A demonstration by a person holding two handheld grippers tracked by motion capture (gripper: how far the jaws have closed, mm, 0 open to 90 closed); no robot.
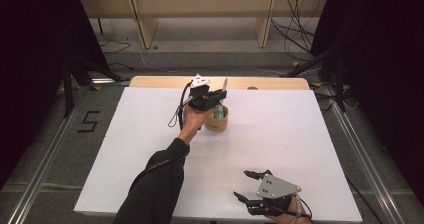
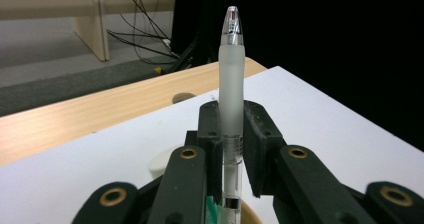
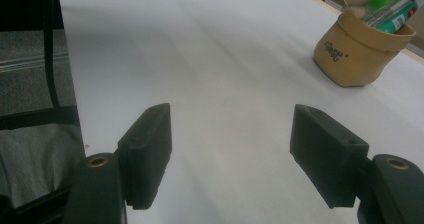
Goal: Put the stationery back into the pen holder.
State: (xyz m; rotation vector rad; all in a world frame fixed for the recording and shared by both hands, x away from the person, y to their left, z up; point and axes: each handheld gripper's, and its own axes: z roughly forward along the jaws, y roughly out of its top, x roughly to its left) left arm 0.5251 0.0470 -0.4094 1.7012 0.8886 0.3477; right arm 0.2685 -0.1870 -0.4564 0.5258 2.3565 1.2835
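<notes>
A tan pen pouch (image 1: 218, 120) stands upright at the back middle of the white table, with green pens (image 1: 219, 111) sticking out of it. My left gripper (image 1: 218, 92) hovers just above the pouch, shut on a frosted clear pen (image 2: 231, 79) that points up and away between the pads. The pen's top end (image 1: 225, 83) rises past the gripper. In the right gripper view the pouch (image 3: 356, 53) sits far off at the upper right. My right gripper (image 1: 246, 184) rests near the front edge at the right, open, with nothing between its fingers (image 3: 147, 151).
The white sheet (image 1: 150, 149) covers the table, with a wooden strip (image 1: 160, 81) along the far edge. A small round white object (image 2: 162, 163) lies by the pouch. Shelving legs and cables stand on the floor beyond. A dark "5" mark (image 1: 89, 121) is on the floor at left.
</notes>
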